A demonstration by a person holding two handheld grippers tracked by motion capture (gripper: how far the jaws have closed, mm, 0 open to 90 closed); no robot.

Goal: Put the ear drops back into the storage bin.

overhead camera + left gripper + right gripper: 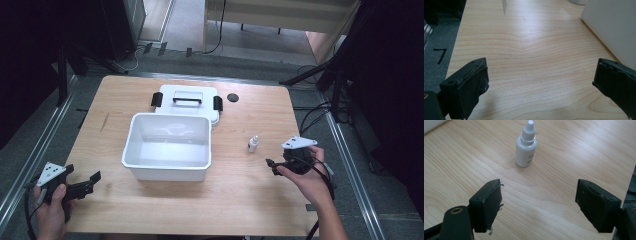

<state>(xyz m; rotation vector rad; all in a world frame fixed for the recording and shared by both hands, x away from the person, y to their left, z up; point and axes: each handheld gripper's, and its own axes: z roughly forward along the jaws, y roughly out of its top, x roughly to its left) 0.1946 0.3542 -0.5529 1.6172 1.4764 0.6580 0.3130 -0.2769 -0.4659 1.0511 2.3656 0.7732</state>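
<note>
While the little bottle [526, 147] stands upright on the worktop [240, 190] at 12 o'clock from the right gripper [537, 205], both grippers' jaws are spread wide, holding nothing; the left gripper [540, 85] is near the white box [167, 170].

One white dropper bottle [253, 144] is standing right of one white plastic bin [166, 170]; one handled lid [187, 100] (black latches) and one black disc [232, 97] are lying behind that bin.
</note>
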